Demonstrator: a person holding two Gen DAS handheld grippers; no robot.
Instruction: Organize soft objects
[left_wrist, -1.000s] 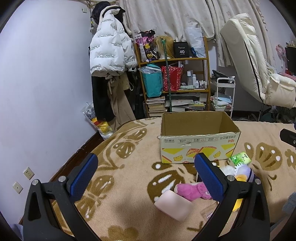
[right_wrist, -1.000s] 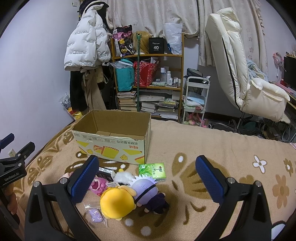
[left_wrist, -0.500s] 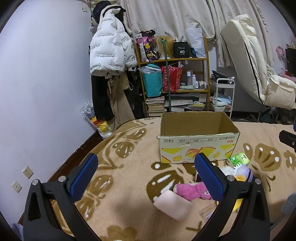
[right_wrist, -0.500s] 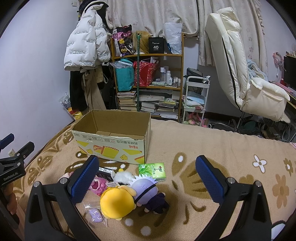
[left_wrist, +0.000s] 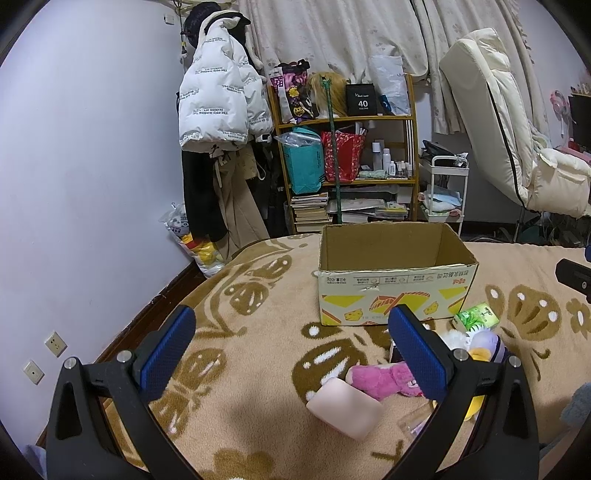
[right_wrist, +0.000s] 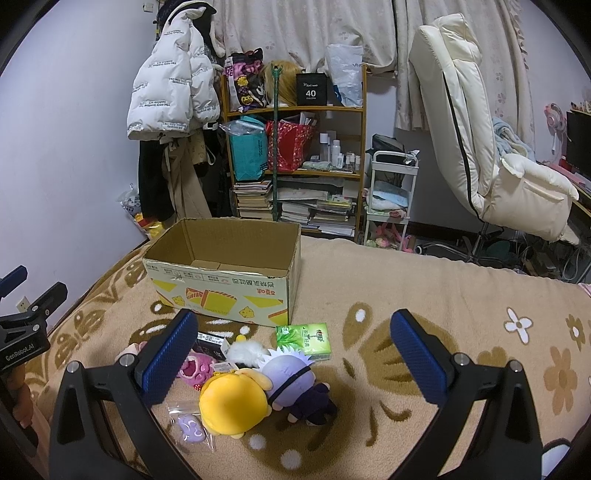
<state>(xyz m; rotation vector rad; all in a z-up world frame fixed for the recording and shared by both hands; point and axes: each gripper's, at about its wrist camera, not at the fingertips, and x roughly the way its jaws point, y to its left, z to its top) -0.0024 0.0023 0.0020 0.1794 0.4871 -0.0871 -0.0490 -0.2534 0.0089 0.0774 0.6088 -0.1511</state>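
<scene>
An open cardboard box (left_wrist: 395, 284) (right_wrist: 221, 284) stands on the patterned bed blanket, apparently empty. In front of it lie soft things: a pink plush (left_wrist: 384, 378) (right_wrist: 197, 365), a pale pink squishy block (left_wrist: 345, 408), a yellow plush (right_wrist: 232, 404), a purple-haired doll (right_wrist: 291, 374), a white fluffy ball (right_wrist: 245, 350) and a green tissue pack (right_wrist: 304, 338) (left_wrist: 476, 317). My left gripper (left_wrist: 291, 350) is open and empty, above the blanket left of the pile. My right gripper (right_wrist: 295, 354) is open and empty, above the doll and the yellow plush.
A small clear bag with a purple item (right_wrist: 190, 428) lies by the yellow plush. A dark flat packet (right_wrist: 212, 341) lies near the box. Beyond the bed stand a cluttered shelf (right_wrist: 295, 147), hanging coats (left_wrist: 218, 107), a white cart (right_wrist: 393, 195) and a cream recliner (right_wrist: 480, 147).
</scene>
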